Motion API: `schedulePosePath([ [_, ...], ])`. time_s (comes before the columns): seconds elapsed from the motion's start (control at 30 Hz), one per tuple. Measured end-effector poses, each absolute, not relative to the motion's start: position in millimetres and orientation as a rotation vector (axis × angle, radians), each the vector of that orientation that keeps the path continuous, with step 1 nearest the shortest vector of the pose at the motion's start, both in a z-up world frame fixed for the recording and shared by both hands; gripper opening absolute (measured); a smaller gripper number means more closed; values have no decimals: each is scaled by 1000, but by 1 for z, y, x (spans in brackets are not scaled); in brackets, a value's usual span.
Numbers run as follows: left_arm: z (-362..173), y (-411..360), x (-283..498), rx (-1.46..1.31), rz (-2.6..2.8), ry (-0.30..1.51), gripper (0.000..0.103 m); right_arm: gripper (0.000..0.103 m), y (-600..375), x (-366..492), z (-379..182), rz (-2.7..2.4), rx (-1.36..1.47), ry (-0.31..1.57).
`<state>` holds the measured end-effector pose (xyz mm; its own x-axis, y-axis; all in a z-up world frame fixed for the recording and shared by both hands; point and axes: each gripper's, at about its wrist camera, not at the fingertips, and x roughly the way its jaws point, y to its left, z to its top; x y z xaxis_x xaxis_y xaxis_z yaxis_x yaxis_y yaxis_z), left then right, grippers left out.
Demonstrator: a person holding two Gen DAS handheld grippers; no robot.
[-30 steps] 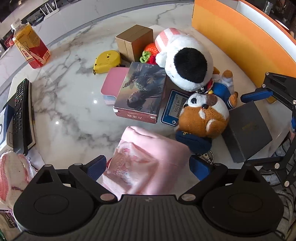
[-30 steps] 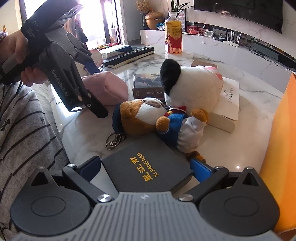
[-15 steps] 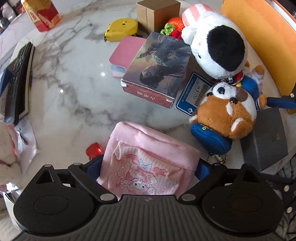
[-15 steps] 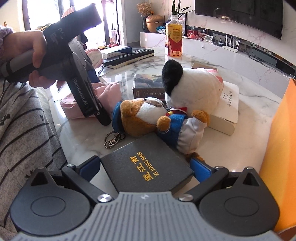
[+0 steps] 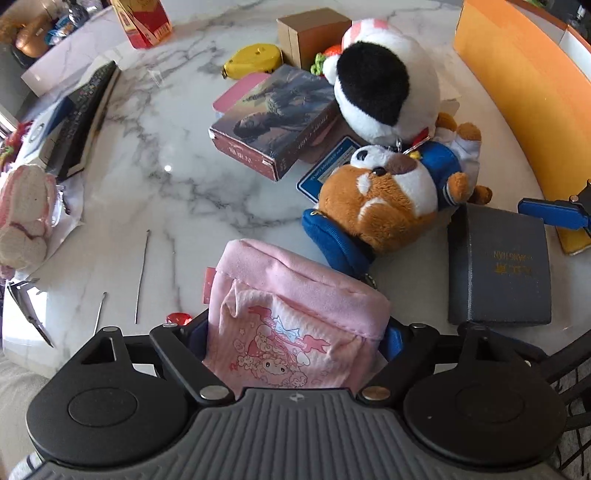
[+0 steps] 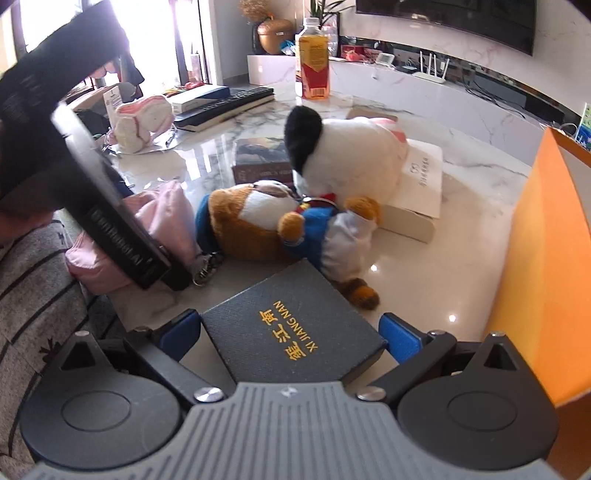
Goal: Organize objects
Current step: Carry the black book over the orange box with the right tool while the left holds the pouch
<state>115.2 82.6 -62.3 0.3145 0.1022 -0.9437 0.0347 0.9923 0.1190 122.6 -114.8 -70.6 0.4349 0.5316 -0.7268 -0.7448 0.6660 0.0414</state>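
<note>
A pink pouch (image 5: 295,295) with a cartoon print rests at the marble table's near edge, and my left gripper (image 5: 295,336) is shut on its sides. In the right wrist view the pink pouch (image 6: 166,218) shows behind the left gripper's black body. My right gripper (image 6: 290,332) is shut on a dark box (image 6: 295,325) with gold lettering that lies flat on the table. The same dark box (image 5: 498,266) sits right of the pouch, with one blue fingertip (image 5: 554,212) along its far side. A brown dog plush (image 5: 380,199) lies between pouch and box.
A black-and-white plush (image 5: 384,85), a book (image 5: 273,122), pink pad, yellow tape measure (image 5: 253,61) and cardboard box (image 5: 314,33) crowd the middle. An orange bin (image 5: 524,96) stands right. Remote (image 5: 81,118), pink knit item (image 5: 26,214), needles (image 5: 142,273) lie left. A striped sleeve (image 6: 37,280) is near.
My left gripper has lowered the pink pouch to the table's near edge and tilted forward over it. The right gripper and its dark box have stayed put.
</note>
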Motion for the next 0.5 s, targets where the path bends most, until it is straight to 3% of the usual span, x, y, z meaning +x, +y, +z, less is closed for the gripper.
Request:
schedulePosePath([
  [0.5,-34,76,87,2,95,943,94,102,-109,117,-74,868,-373,656],
])
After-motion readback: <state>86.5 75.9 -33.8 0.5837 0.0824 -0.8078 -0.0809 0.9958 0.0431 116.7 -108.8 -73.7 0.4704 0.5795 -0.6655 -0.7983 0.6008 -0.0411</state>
